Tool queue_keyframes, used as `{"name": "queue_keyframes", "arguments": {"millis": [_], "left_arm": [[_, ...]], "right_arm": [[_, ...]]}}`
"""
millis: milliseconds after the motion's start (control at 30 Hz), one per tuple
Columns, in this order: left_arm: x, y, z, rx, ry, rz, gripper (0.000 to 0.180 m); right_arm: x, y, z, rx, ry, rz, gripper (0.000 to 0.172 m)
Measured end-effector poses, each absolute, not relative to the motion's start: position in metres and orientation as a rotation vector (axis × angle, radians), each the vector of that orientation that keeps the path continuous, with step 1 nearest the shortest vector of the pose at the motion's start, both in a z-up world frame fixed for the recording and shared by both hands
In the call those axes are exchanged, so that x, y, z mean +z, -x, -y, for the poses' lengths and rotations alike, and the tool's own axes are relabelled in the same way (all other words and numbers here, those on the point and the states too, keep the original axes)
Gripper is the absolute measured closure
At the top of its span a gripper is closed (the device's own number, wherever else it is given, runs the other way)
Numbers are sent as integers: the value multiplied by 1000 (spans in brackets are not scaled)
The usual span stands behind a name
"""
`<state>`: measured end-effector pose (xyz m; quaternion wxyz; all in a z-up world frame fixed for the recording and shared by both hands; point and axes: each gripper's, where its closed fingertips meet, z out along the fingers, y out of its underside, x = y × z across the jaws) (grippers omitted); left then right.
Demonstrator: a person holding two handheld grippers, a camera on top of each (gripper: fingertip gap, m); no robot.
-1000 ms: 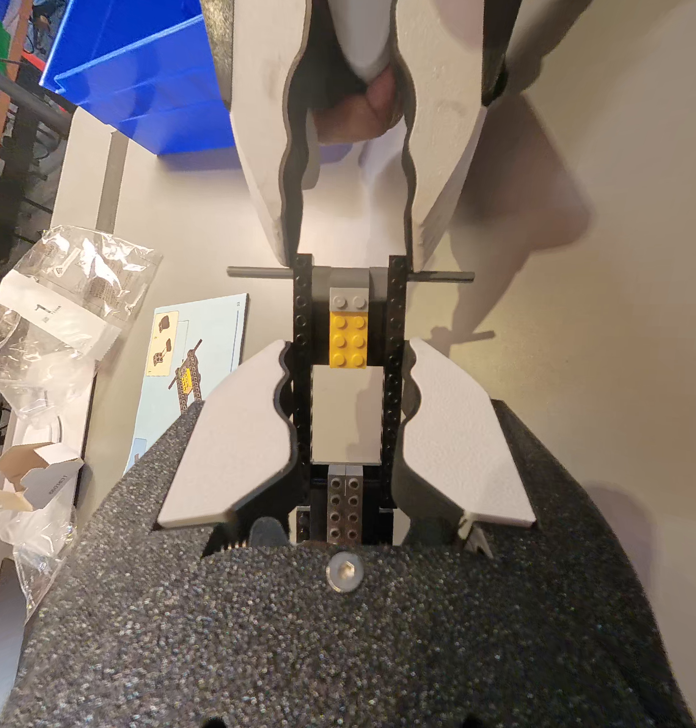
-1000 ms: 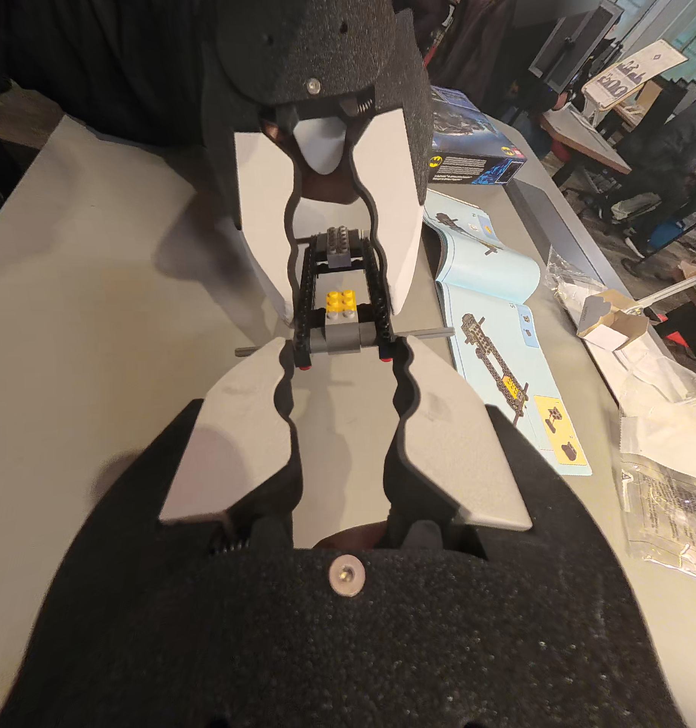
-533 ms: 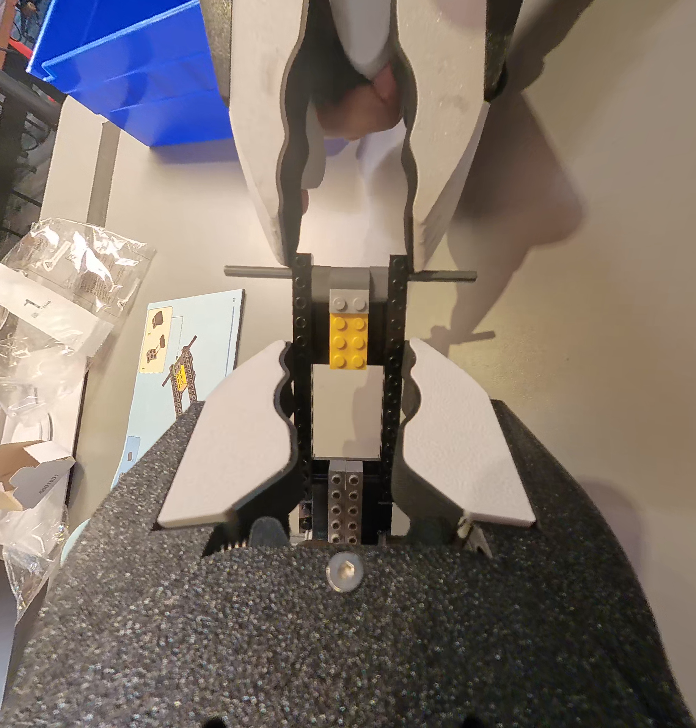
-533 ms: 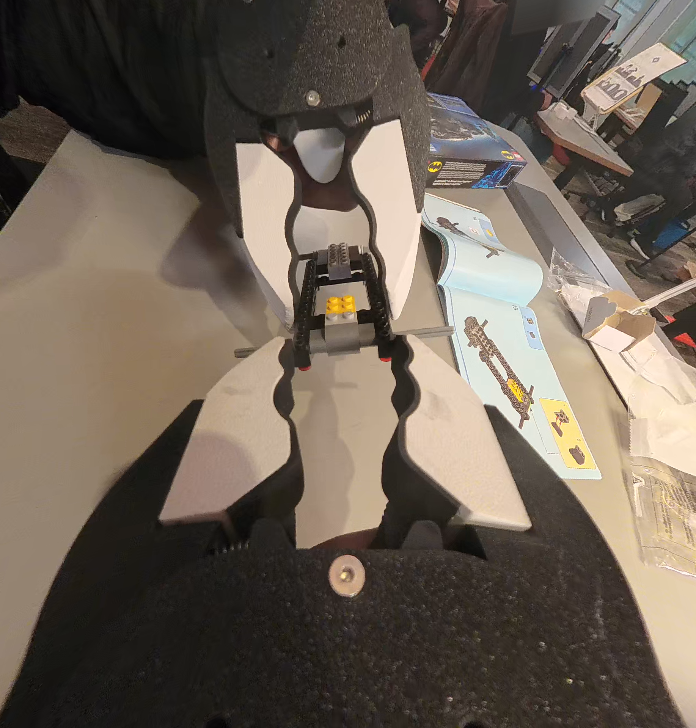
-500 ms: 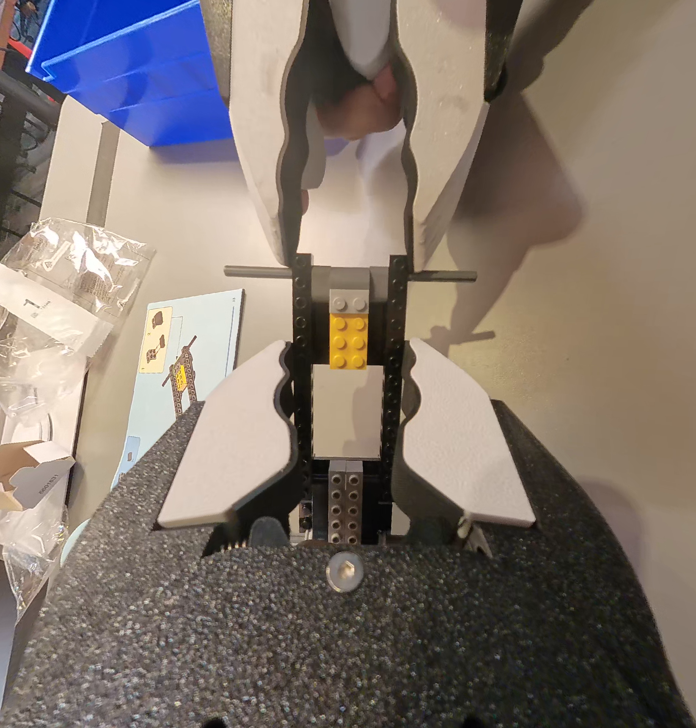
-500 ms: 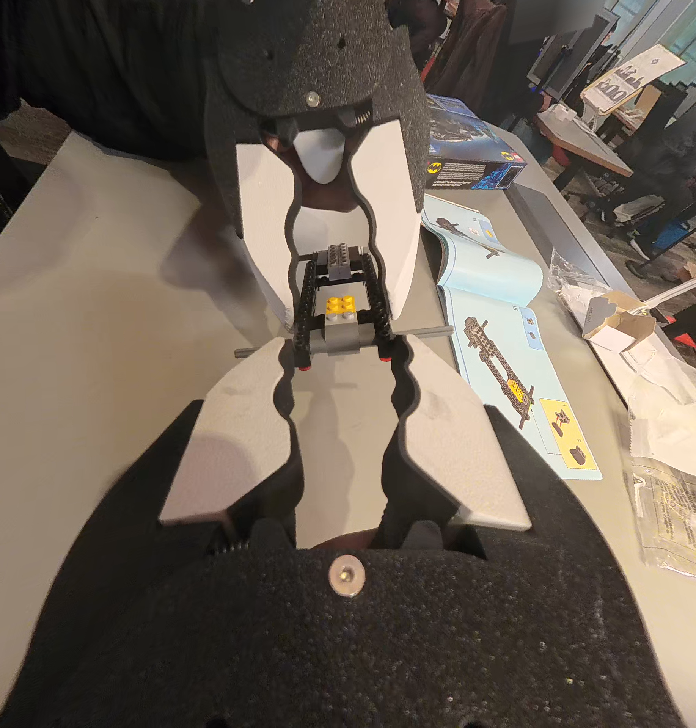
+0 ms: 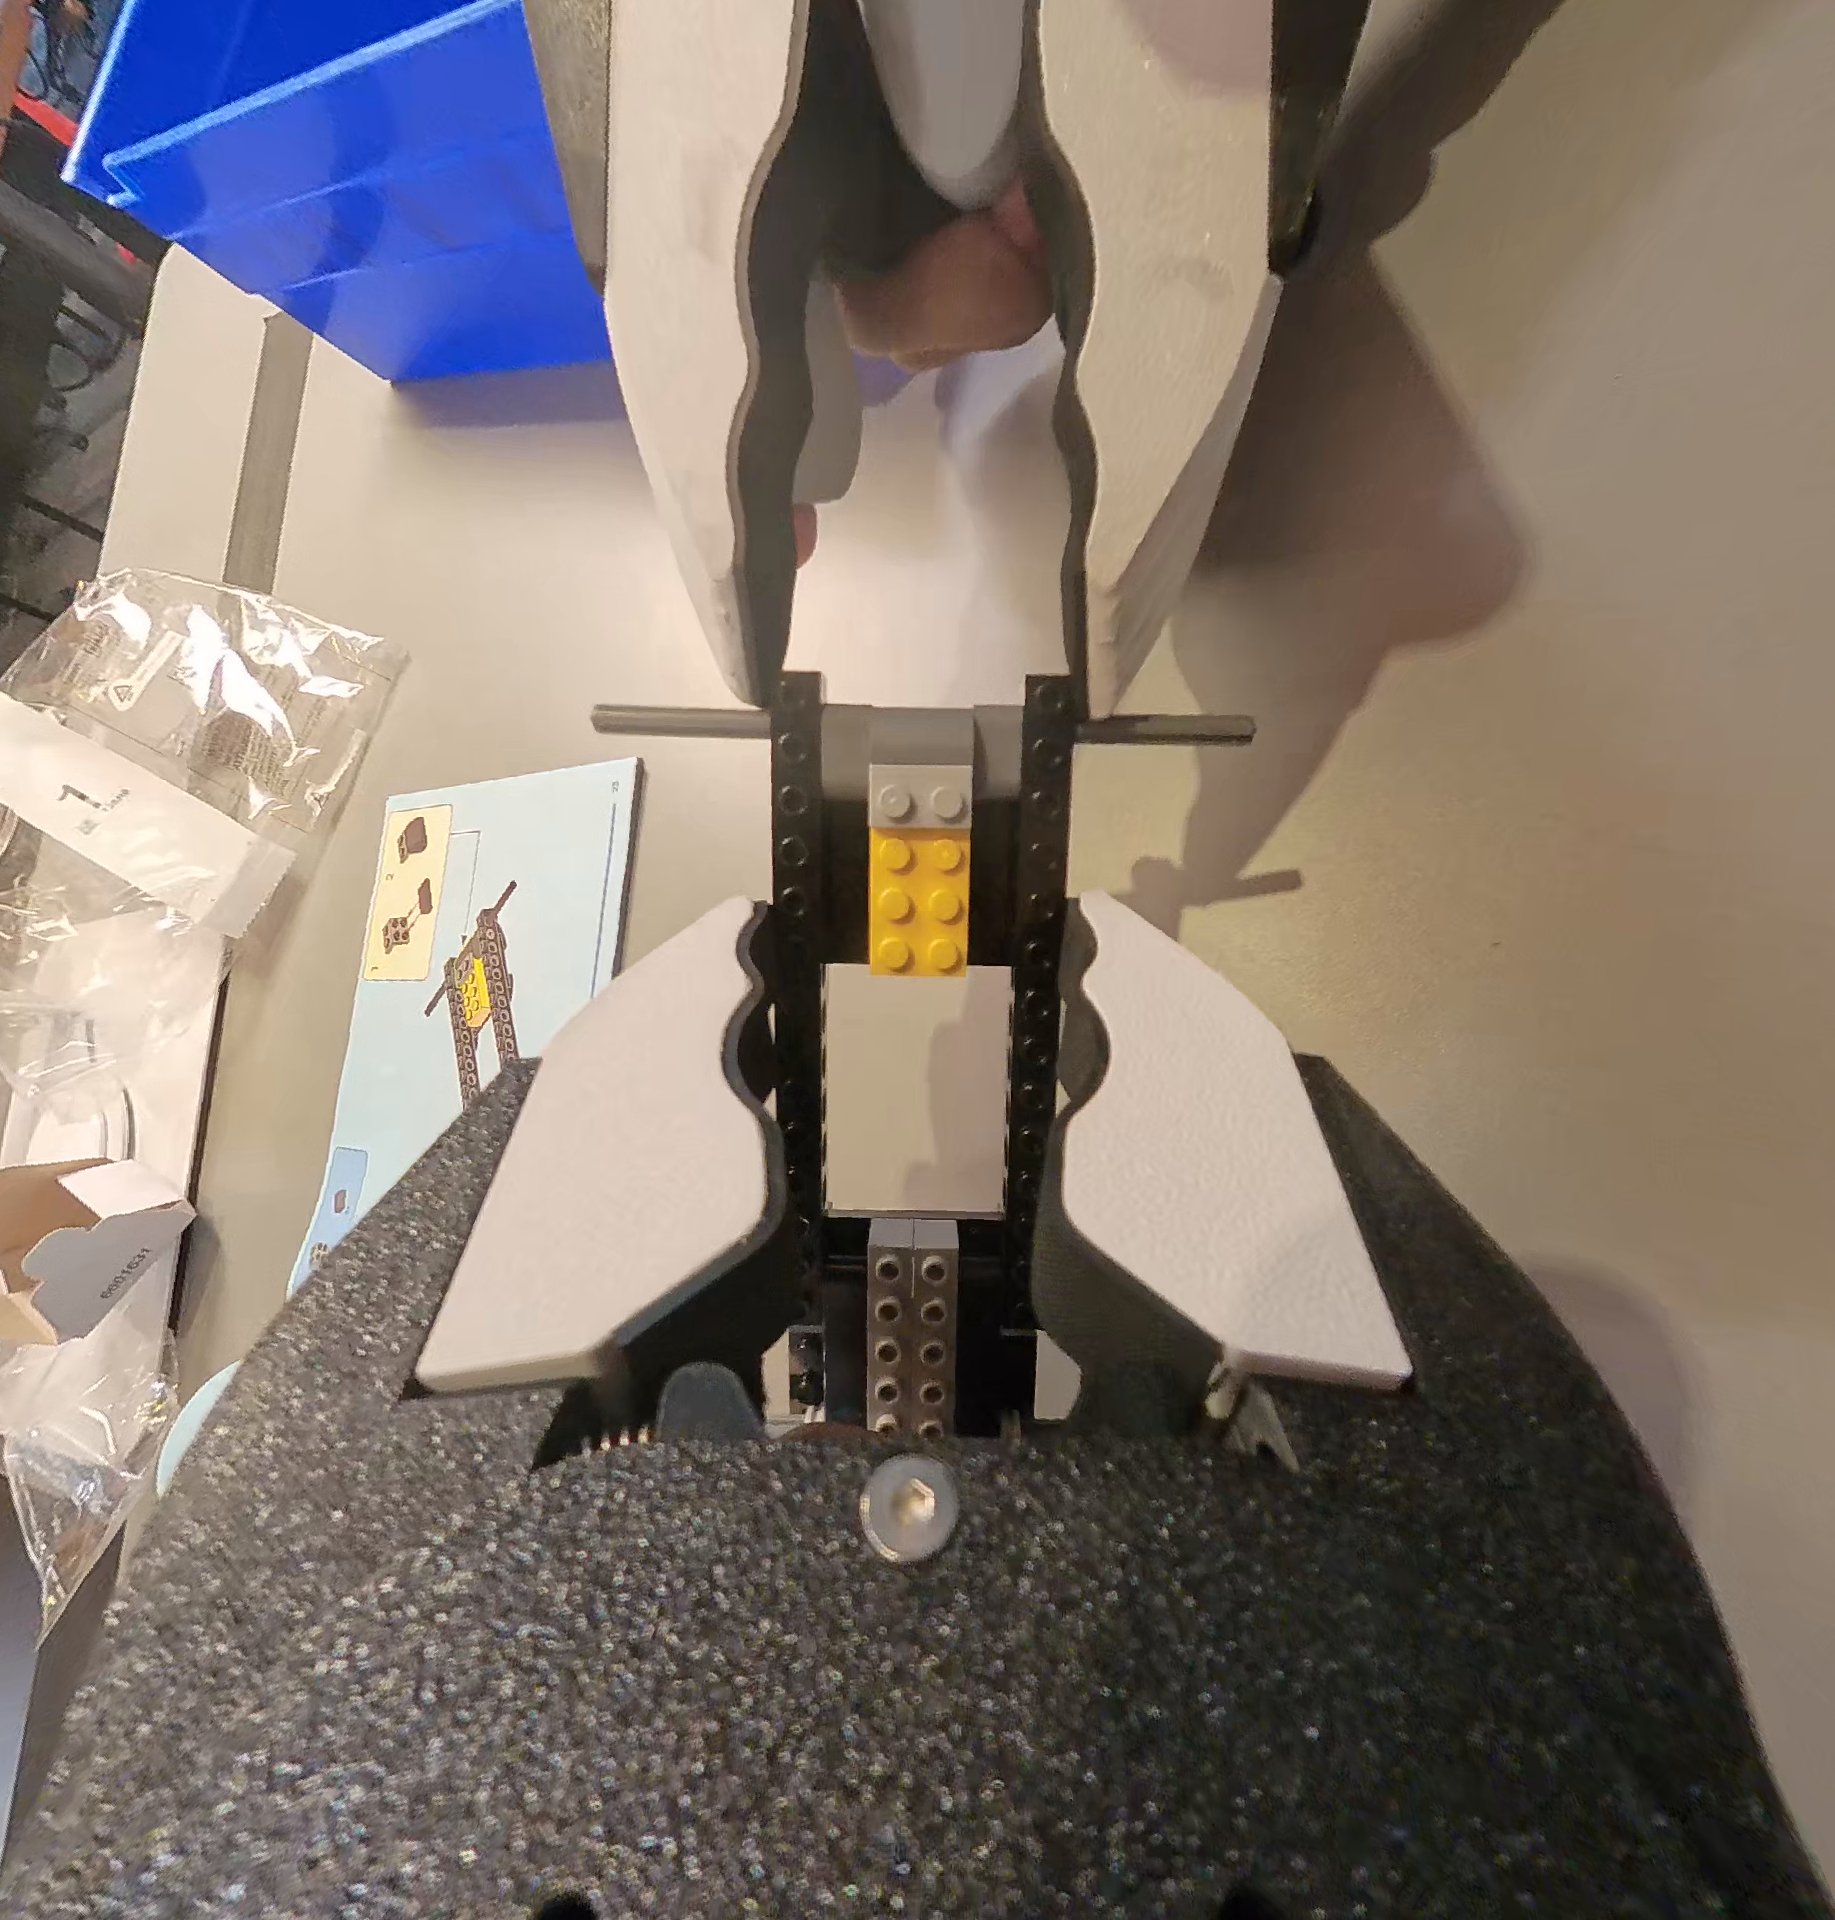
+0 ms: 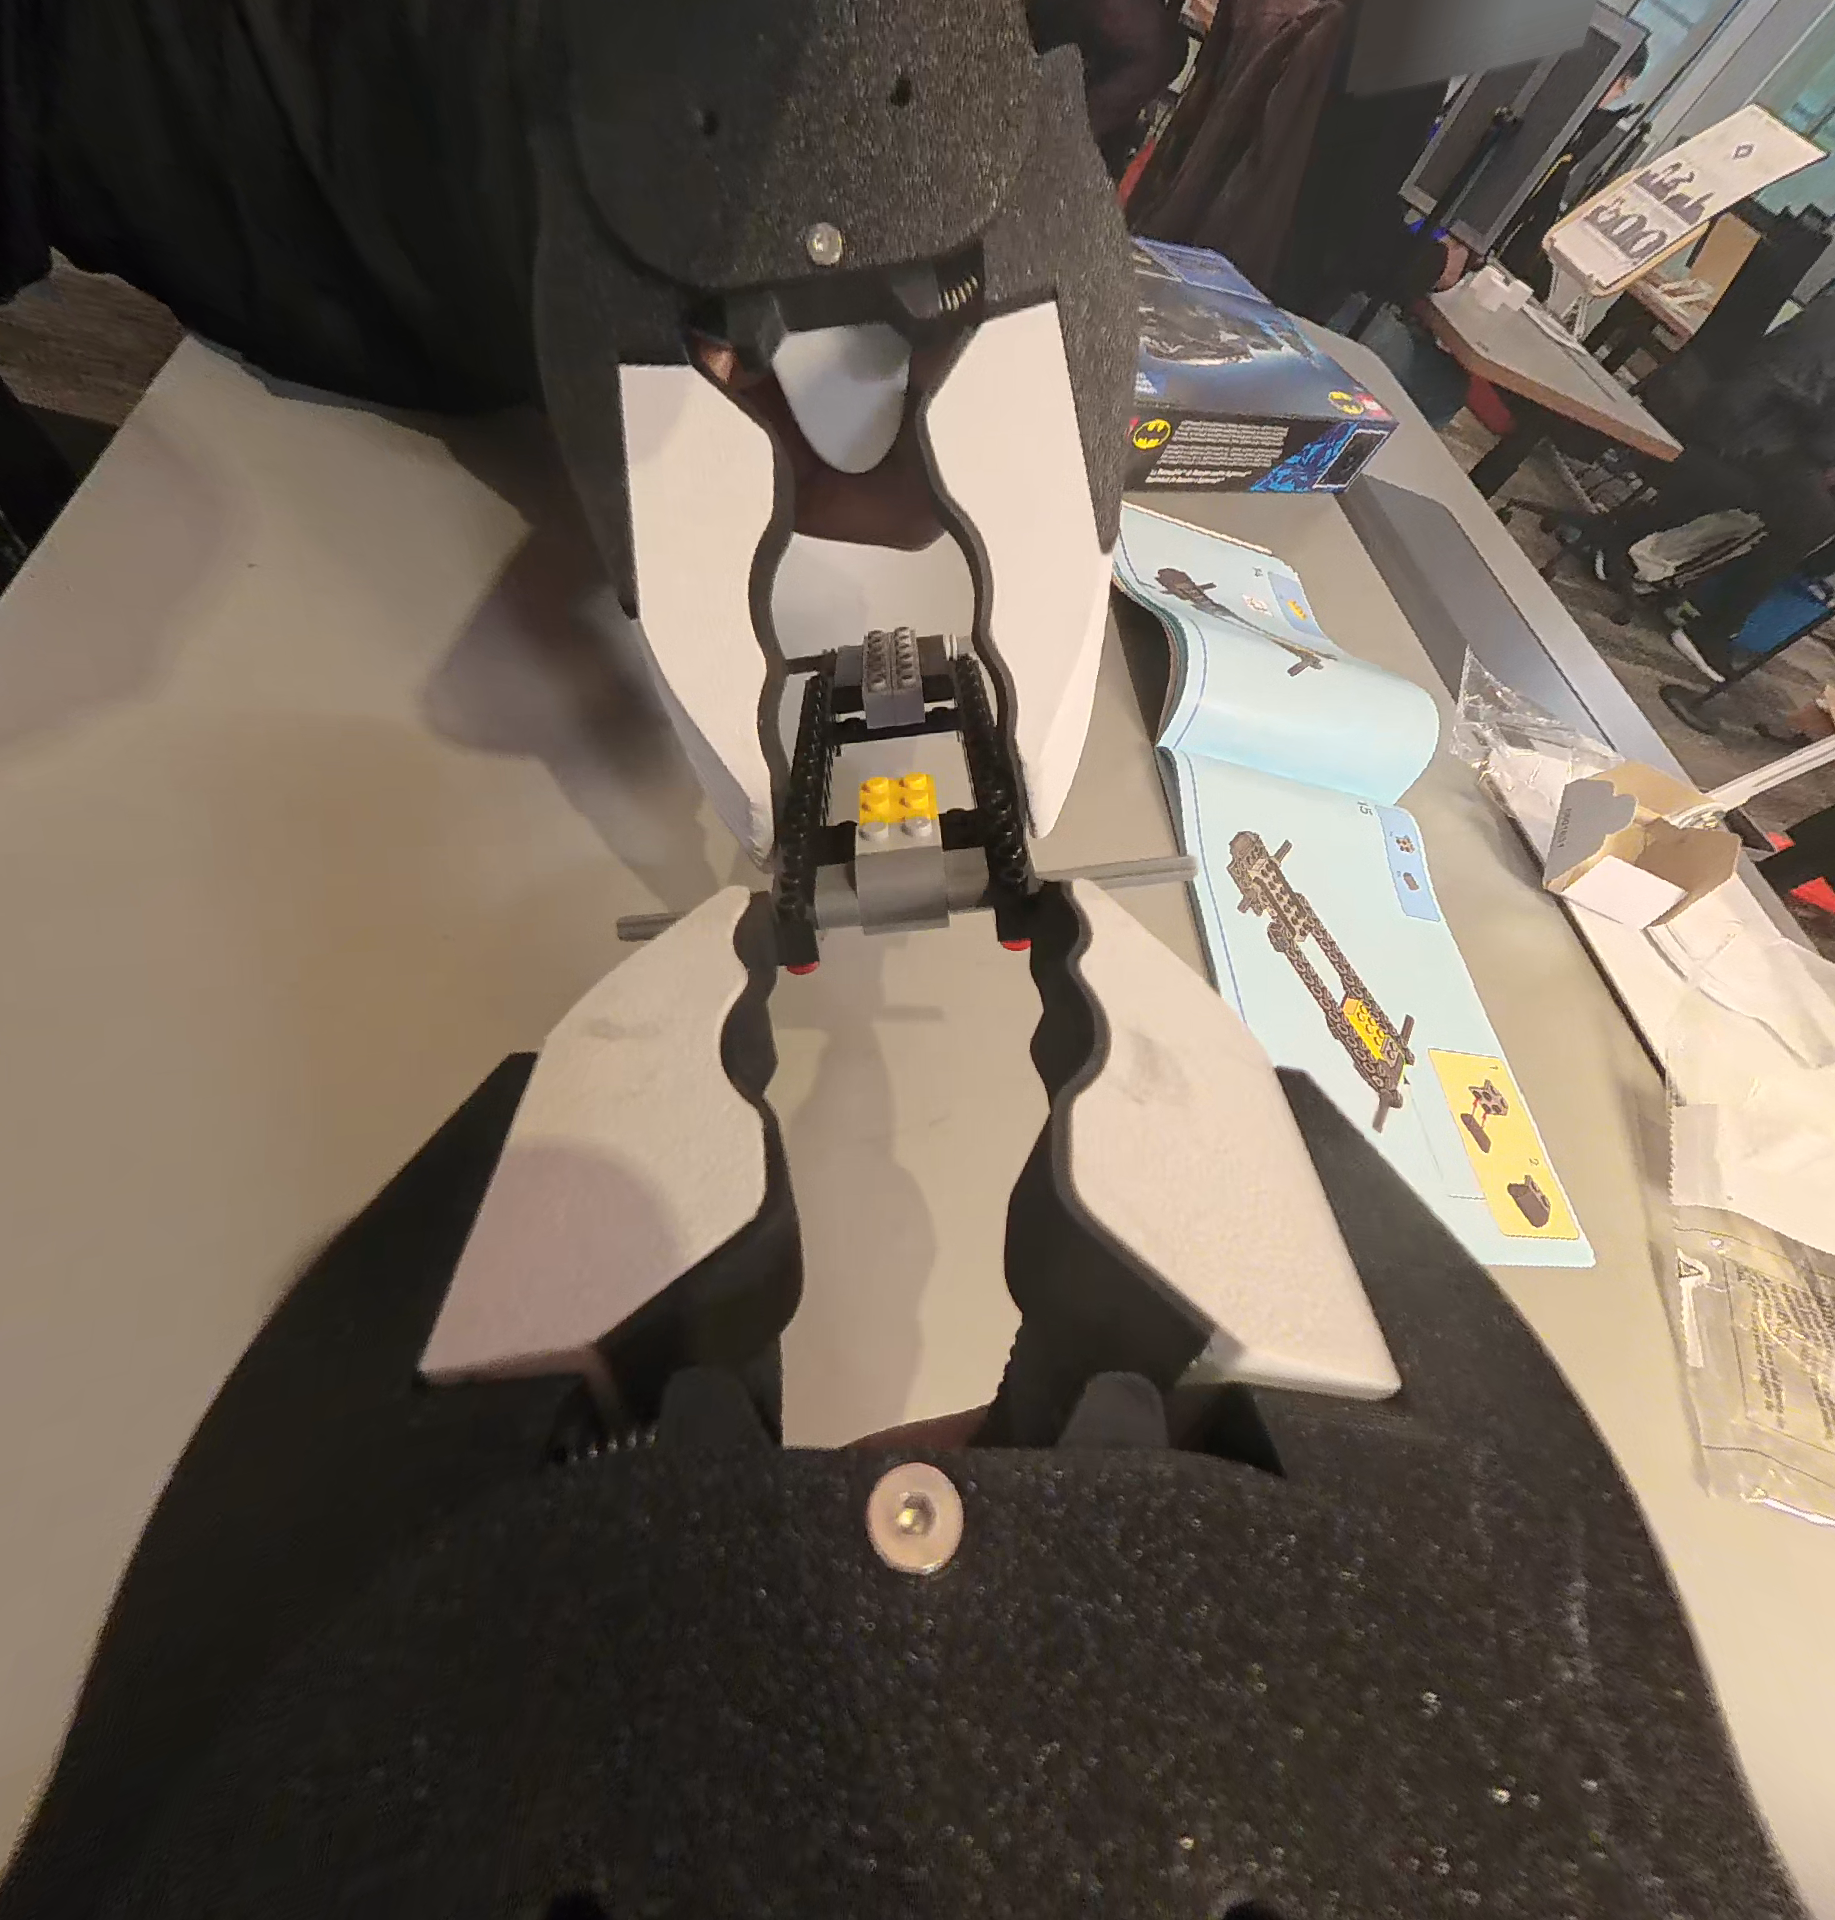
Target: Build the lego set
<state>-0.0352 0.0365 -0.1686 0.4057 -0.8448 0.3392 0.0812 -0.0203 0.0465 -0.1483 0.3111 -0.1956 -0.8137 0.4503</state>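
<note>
Black beams form the long toy-brick frame in your left wrist view, and your left gripper clamps it, one pad pressed on each side beam. A yellow brick and a grey brick sit between the beams, and a grey rod runs across the far end. Past the frame lie an instruction booklet, clear bags and a blue bin on the pale table.

In your right wrist view, your right gripper meets the frame's rod end, its tips on the outer faces of the beams; it looks like a grip, though the contact is hard to judge. The frame is held above the table between both grippers. The build is partly assembled compared with the open booklet's drawing; wheels are absent.
</note>
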Motion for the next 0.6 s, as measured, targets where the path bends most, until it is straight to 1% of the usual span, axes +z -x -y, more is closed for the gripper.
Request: {"name": "queue_keyframes", "arguments": {"millis": [200,467,600], "left_arm": [[-175,39,-35,205,2170,-858,128],[-185,55,-34,85,2223,-751,127],[-183,58,-34,-3,2204,-703,127]], "right_arm": [[-157,23,-47,1179,587,2167,123],[-151,30,-57,1181,672,2084,119],[-152,31,-64,1145,697,2086,122]]}}
